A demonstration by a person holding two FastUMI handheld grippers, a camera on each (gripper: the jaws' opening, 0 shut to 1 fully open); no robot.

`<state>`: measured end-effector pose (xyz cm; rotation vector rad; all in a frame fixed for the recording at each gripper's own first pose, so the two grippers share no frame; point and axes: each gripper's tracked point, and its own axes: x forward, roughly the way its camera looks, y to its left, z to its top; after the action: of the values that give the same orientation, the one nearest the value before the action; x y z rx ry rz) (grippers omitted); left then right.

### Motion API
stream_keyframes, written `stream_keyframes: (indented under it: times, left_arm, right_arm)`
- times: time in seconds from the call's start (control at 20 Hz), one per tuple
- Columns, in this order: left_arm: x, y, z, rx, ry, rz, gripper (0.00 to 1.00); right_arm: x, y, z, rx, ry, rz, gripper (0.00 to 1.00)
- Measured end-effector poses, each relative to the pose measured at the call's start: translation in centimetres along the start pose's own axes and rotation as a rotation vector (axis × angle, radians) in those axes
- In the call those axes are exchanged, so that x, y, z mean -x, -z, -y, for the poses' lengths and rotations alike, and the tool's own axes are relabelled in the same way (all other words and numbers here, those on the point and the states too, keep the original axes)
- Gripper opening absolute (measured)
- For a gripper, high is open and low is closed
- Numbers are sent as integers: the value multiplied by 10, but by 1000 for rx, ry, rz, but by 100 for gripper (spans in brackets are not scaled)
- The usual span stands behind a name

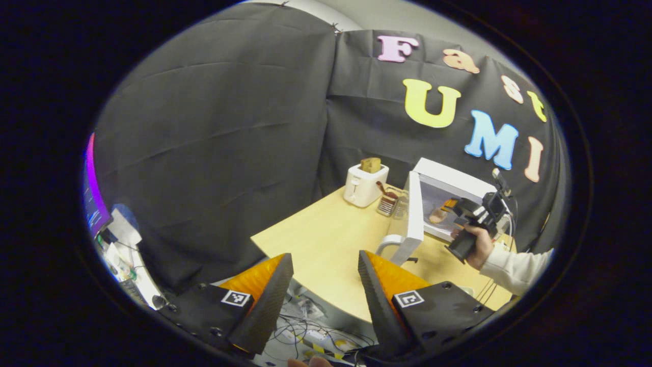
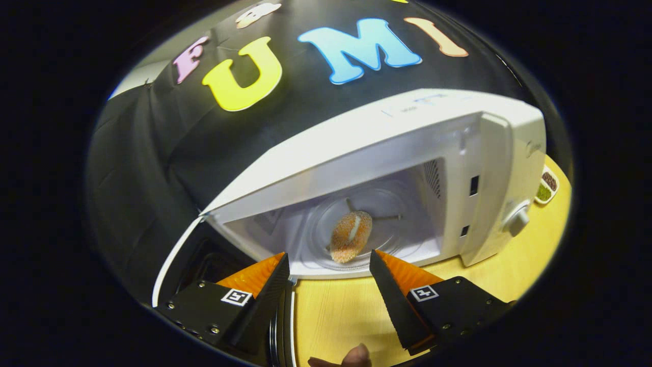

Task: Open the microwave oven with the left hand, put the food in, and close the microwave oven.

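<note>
Inside the microwave oven, on its round glass plate, the food is lying — an oval, crumbed piece with a pale stripe down its middle. My right gripper is hovering just in front of the open cavity, above the wooden table, with its fingers spread wide and nothing between them. The oven door is standing swung out to the left, its handle pointing toward my left gripper, which is hanging back past the table's near edge, fingers wide too and gripping nothing. From the left gripper view I am seeing my other hand in a light sleeve holding the right gripper up at the oven's mouth. Behind the door a white toaster is sitting with a slice of bread poking out — beside it, a small rack.
</note>
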<state>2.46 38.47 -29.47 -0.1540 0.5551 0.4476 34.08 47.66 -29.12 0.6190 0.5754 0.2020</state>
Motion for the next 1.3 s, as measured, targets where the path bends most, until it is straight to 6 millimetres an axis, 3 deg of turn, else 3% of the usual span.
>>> stream_keyframes:
  times: [0.05, 0.2, 0.3, 0.6, 0.7, 0.9, 1.15, 1.3]
  left_arm:
    - [-17, 0, 0, -30, 27, 7, 82]
    - [-64, 6, 6, -133, 127, -1, 92]
    - [-87, 5, 7, -208, 177, 10, 87]
    - [-139, 26, 32, -250, 364, -1, 87]
    - [-157, 28, 44, -243, 403, -9, 87]
    - [-170, 30, 79, -269, 455, -12, 88]
    - [-163, 44, 158, -330, 578, -17, 88]
    - [-162, 51, 211, -377, 643, -29, 88]
  right_arm:
    - [21, 0, -5, 27, -29, -7, 97]
    - [92, 3, -10, 123, -53, -20, 97]
    - [136, 4, -9, 147, -34, 7, 97]
    - [255, 32, 1, 103, -2, -34, 97]
    - [286, 34, 14, 130, 41, -32, 96]
    - [325, 34, 27, 237, 89, -39, 96]
    - [342, 16, 43, 216, 122, -9, 97]
    - [346, 11, 69, 222, 156, -5, 96]
